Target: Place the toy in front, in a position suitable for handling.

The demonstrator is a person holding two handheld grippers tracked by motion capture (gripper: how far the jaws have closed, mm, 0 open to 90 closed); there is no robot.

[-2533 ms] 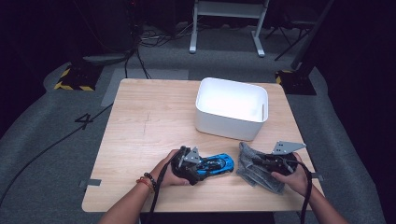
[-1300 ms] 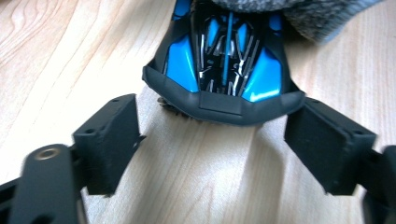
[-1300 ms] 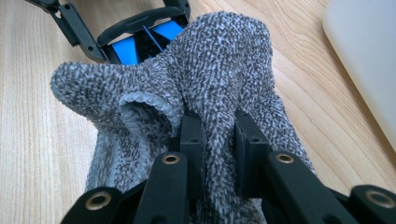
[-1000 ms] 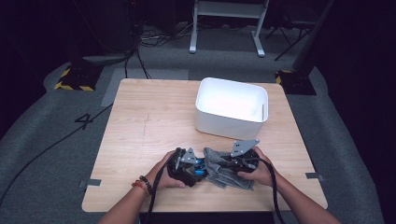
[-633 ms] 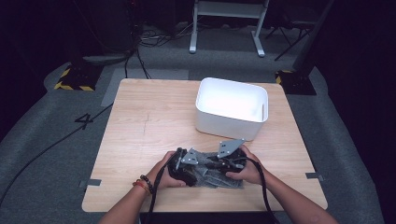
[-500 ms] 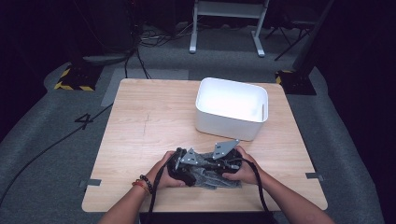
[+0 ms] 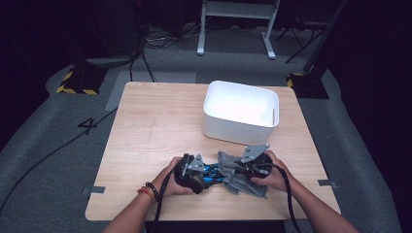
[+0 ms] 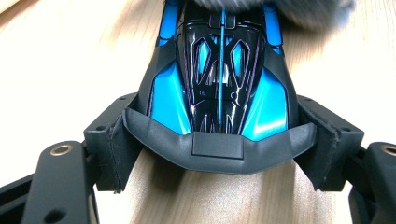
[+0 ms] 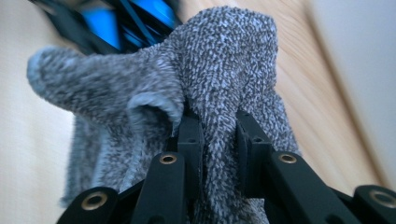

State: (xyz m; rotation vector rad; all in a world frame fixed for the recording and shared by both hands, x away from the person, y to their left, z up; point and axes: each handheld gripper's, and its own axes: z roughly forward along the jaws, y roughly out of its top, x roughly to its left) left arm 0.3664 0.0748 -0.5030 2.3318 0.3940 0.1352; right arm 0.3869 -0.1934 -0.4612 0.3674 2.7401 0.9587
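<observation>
Cloth (image 9: 219, 70) against car (image 8: 219, 79), near-edge

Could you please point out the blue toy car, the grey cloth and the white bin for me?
blue toy car (image 8: 219, 88), left gripper view, on its black and blue roof.
grey cloth (image 9: 224, 65), right gripper view, on the raised fold above the jaws.
white bin (image 7: 238, 128), high view, on its near outer wall.

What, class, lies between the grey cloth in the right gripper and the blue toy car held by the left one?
Nothing visible does. The right gripper pinches a fold of the grey cloth, and the blue toy car, clamped at one end by the left gripper, sits directly beyond it, the cloth's edge already at the car's far end.
</observation>
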